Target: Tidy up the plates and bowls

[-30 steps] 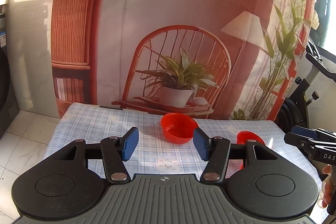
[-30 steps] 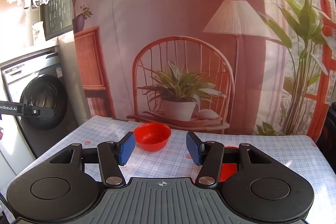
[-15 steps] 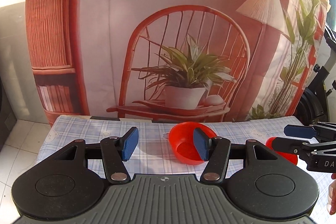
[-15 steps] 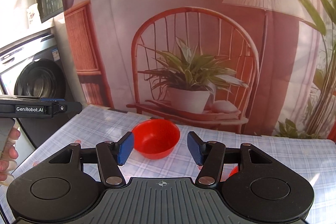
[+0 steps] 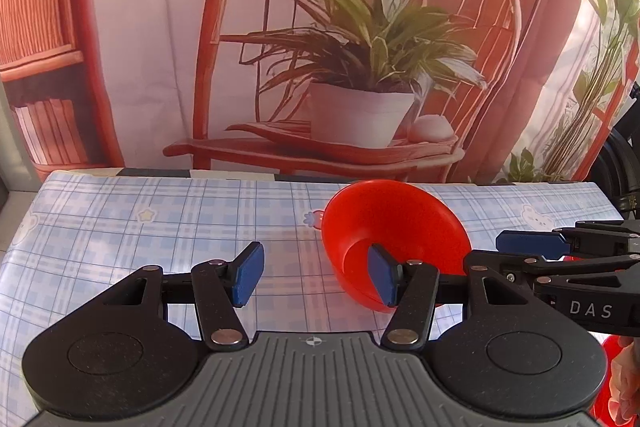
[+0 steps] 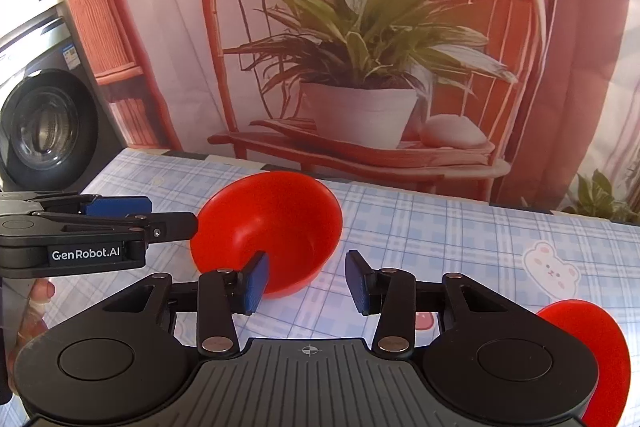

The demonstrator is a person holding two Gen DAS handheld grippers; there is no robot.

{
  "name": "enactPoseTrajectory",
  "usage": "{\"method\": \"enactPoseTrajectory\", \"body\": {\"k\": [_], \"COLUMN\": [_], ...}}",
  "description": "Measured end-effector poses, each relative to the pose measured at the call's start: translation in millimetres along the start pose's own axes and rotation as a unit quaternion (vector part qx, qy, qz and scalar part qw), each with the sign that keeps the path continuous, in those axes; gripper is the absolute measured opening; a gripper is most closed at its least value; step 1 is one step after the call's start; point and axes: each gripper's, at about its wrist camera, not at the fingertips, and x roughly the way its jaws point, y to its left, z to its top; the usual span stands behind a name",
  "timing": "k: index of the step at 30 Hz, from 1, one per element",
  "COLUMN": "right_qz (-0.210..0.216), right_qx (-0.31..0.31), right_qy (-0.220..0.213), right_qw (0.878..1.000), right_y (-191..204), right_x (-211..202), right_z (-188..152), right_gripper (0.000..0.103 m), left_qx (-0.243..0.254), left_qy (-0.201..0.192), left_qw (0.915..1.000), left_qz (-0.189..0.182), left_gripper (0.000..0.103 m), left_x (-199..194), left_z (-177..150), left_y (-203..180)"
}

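here glossy red bowl (image 6: 276, 227) tilted on checked cloth (image 5: 160, 219); both jaws open, right just narrowed, empty.

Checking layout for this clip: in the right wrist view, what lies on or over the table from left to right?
Left gripper → red bowl → bear print on the tablecloth → second red dish at the lower right edge.
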Motion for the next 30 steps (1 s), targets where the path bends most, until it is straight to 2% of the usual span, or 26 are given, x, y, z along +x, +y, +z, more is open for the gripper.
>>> {"method": "enactPoseTrajectory", "body": {"k": [7,11,14,15,16,18,23,30], "right_qz": [-0.006,-0.007,0.0,0.001,0.001,0.003,0.013,0.022], "right_qx": [0.033,0.04,0.044,0.043,0.041,0.041,0.051,0.054], "right_qy": [0.008,0.012,0.013,0.012,0.012,0.013,0.005,-0.011], "right_qw": [0.999,0.999,0.999,0.999,0.999,0.999,0.999,0.998], "right_y": [-7.8,-8.0,-6.9,-5.8,-4.5,-2.8,-2.4,0.7], "right_x": [22.3,30.5,31.5,30.6,29.3,26.1,10.8,-24.6], "right_z": [-0.1,-1.2,-3.0,-3.6,-4.1,-4.8,-7.5,-13.6], "right_gripper": [0.03,0.021,0.014,0.013,0.013,0.013,0.012,0.012], "left_qx": [-0.015,-0.019,-0.025,-0.022,-0.016,-0.005,-0.014,0.007], "left_qy": [0.011,0.022,0.025,0.025,0.026,0.029,0.031,0.019], "left_qw": [0.9998,0.9995,0.9991,0.999,0.9991,0.9994,0.9991,0.9997], "left_qz": [-0.009,-0.012,-0.026,-0.029,-0.029,-0.019,-0.024,-0.015], "left_gripper": [0.058,0.035,0.024,0.017,0.016,0.016,0.016,0.016], "left_x": [23.5,30.5,30.6,29.9,29.0,27.0,17.2,-18.2], "left_z": [-2.4,-4.5,-8.3,-9.0,-9.5,-11.0,-14.3,-15.1], "left_y": [1.0,1.2,2.4,1.4,-0.4,-3.7,-1.3,-14.5]}}
